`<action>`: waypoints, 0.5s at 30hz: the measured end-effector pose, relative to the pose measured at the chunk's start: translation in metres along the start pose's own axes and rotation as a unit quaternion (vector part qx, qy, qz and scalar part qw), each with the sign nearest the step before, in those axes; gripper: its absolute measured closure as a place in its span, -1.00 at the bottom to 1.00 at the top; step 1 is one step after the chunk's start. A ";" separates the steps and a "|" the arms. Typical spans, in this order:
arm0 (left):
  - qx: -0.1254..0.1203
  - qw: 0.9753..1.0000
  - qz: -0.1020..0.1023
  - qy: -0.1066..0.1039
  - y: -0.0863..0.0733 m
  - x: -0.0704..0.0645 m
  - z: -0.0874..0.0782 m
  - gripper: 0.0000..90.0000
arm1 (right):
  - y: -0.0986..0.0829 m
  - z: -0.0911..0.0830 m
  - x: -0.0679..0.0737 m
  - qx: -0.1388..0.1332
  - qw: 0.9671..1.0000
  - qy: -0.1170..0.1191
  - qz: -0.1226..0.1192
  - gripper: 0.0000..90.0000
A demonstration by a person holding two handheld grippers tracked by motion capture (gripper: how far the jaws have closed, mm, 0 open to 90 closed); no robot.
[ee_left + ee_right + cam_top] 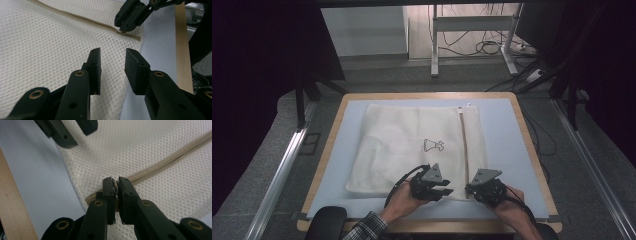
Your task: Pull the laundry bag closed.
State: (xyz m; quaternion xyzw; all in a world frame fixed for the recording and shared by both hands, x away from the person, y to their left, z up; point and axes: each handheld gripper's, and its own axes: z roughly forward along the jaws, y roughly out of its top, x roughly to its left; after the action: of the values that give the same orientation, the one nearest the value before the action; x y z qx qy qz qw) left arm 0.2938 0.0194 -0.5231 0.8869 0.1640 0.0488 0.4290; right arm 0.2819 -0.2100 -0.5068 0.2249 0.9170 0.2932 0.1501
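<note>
white mesh laundry bag (412,147) lies flat on the blue-covered surface (507,145), near edge toward the person. beige zipper (463,150) runs front to back along its right part.

left gripper (443,191): jaws open, gap clear between the pads, poised over the bag's near edge just left of the zipper end; mesh not yet held. in the left gripper view the bag corner (136,42) sits just ahead.

right gripper (117,182): jaws closed on a small metal piece at the zipper's near end, likely the zipper pull (115,184).

judgement: step in hand is opening the zipper. to do it well, close the left jaws on the mesh beside the zipper end to anchor it, then draw the pull straight along the zipper line, low and steady, so the mesh does not bunch.
</note>
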 end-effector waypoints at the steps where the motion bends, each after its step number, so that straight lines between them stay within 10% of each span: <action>1: 0.002 1.000 0.000 -0.004 0.001 0.000 0.002 0.50 | 0.000 0.000 0.000 0.000 1.000 0.000 0.001 0.84; 15: 0.009 1.000 0.006 -0.028 0.008 -0.008 0.025 0.95 | 0.000 0.000 -0.002 -0.001 1.000 0.002 0.011 0.86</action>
State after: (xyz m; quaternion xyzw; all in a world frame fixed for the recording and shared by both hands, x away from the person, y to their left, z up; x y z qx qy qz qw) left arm 0.2940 -0.0071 -0.5322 0.8927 0.1470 0.0253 0.4252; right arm 0.2834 -0.2106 -0.5068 0.2346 0.9144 0.2962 0.1450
